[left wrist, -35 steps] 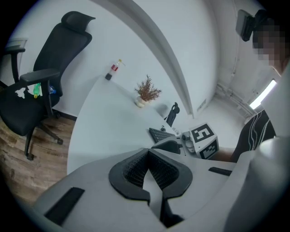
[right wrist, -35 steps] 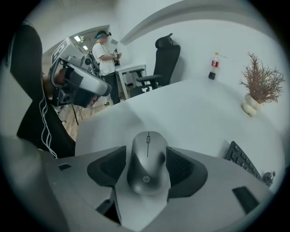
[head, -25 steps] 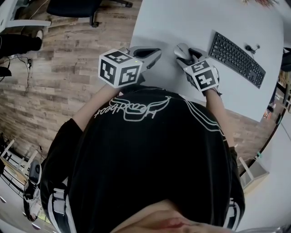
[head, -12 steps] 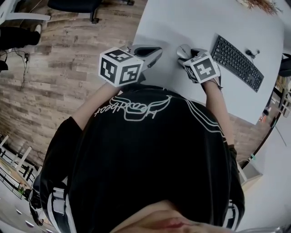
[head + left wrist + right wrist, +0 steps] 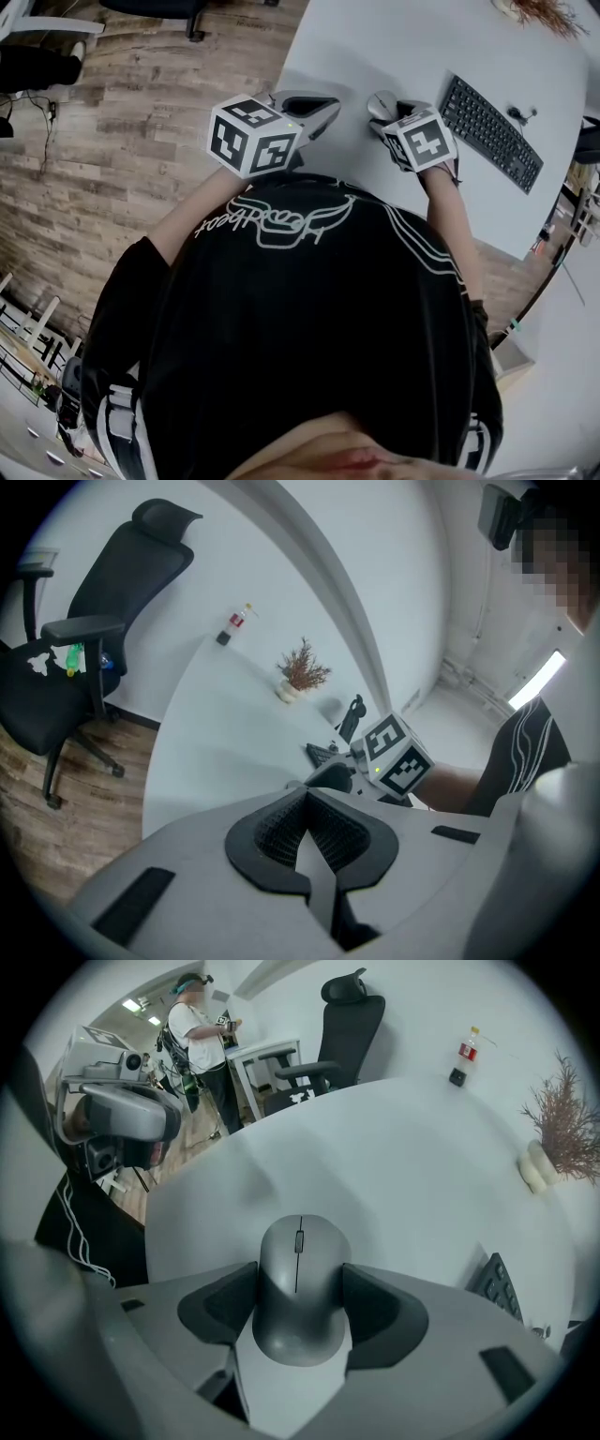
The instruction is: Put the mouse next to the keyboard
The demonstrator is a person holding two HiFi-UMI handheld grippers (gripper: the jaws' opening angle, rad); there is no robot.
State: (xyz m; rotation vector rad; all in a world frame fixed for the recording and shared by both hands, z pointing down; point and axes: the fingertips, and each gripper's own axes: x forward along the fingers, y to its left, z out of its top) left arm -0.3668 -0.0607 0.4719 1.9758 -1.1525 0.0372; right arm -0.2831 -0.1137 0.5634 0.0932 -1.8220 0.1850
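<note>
Head view showed the left gripper (image 5: 323, 105) over the white table's (image 5: 394, 47) near edge, its jaws pressed together on nothing. At its three o'clock, the right gripper (image 5: 300, 1302) pointed steeply down over the grey mouse (image 5: 379, 103). The mouse sat on the tabletop between jaws that had just been opening, the pads close beside its flanks. The black keyboard (image 5: 490, 131) lay at the mouse's three o'clock, near but apart.

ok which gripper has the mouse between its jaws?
The right gripper: the grey mouse lies on the table between its jaws, which have just been opening. The left gripper has its jaws together, nothing between them.
</note>
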